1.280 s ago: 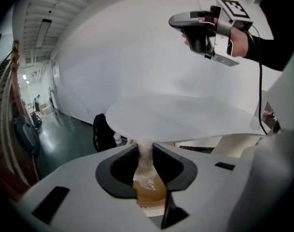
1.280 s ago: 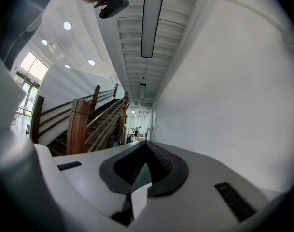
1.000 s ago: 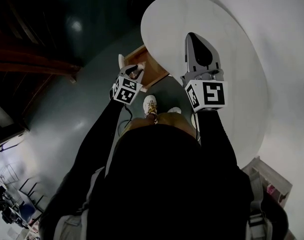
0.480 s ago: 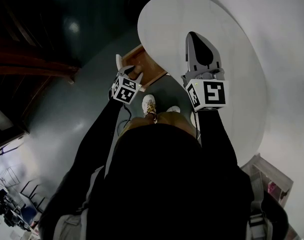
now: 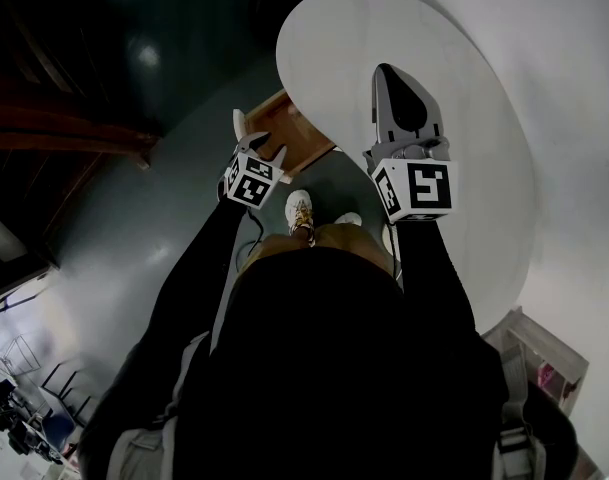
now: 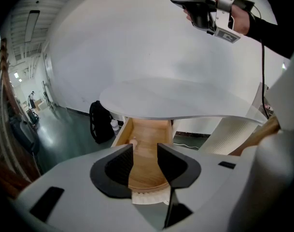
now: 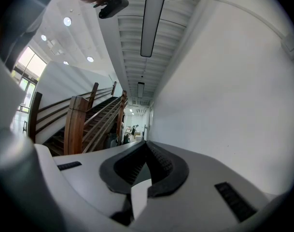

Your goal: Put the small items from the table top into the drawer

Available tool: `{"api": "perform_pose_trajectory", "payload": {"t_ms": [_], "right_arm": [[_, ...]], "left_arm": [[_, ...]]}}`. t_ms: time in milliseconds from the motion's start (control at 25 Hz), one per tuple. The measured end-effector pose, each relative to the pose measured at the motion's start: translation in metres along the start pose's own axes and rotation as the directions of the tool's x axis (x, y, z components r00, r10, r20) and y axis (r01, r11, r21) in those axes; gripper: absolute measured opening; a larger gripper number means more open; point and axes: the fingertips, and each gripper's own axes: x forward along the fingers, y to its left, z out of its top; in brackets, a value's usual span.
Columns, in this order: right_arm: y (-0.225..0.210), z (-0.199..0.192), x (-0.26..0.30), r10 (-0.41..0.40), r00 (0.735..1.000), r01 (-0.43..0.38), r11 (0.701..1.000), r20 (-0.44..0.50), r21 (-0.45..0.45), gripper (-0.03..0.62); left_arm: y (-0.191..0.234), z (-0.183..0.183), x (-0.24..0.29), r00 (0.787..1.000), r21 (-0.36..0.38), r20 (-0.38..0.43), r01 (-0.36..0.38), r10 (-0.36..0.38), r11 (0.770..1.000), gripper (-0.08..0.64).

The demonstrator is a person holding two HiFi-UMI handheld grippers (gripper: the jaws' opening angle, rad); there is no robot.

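Observation:
A wooden drawer [image 5: 287, 120] stands pulled out from under the round white table [image 5: 464, 118]. My left gripper [image 5: 259, 138] hangs over it, pointing steeply down. Its jaws have just been opening and stand open with nothing between them. In the left gripper view the drawer [image 6: 147, 129] shows between the jaws of the left gripper [image 6: 145, 149], and a small pale item [image 6: 134, 141] lies on the drawer floor. My right gripper [image 5: 386, 74] is held above the table top, roughly level. The right gripper [image 7: 146, 144] is shut on nothing.
A black backpack [image 6: 99, 122] and a bottle [image 6: 114, 125] stand on the floor left of the drawer. The person's shoes [image 5: 300, 211] are near the drawer front. A wooden staircase [image 7: 84, 120] and a white wall lie ahead of the right gripper.
The left gripper's jaws have spread wider over the drawer. The right gripper has stayed where it was.

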Motion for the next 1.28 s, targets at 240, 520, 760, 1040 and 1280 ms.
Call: {"api": "perform_pose_trajectory", "payload": {"t_ms": [240, 520, 760, 1040, 1280], "right_arm": [[-0.001, 0.001, -0.001, -0.007, 1.000, 0.007, 1.000, 0.002, -0.002, 0.028], [-0.003, -0.003, 0.002, -0.009, 1.000, 0.009, 1.000, 0.001, 0.002, 0.028], [-0.002, -0.003, 0.003, -0.012, 1.000, 0.012, 1.000, 0.001, 0.006, 0.028], [-0.003, 0.005, 0.010, -0.013, 1.000, 0.013, 1.000, 0.018, 0.001, 0.028], [-0.002, 0.013, 0.016, -0.006, 0.999, 0.007, 1.000, 0.037, -0.012, 0.028]], "left_arm": [[0.000, 0.002, 0.000, 1.000, 0.005, 0.006, 0.003, -0.003, 1.000, 0.167], [0.003, 0.002, 0.004, 1.000, -0.003, 0.014, 0.004, -0.004, 1.000, 0.167], [0.007, 0.013, -0.003, 0.999, -0.004, 0.043, -0.005, 0.005, 1.000, 0.167], [0.019, 0.068, -0.026, 0.985, 0.040, 0.170, -0.046, 0.039, 0.998, 0.167], [0.029, 0.133, -0.065, 0.937, 0.060, 0.342, -0.098, 0.072, 0.993, 0.167]]}}
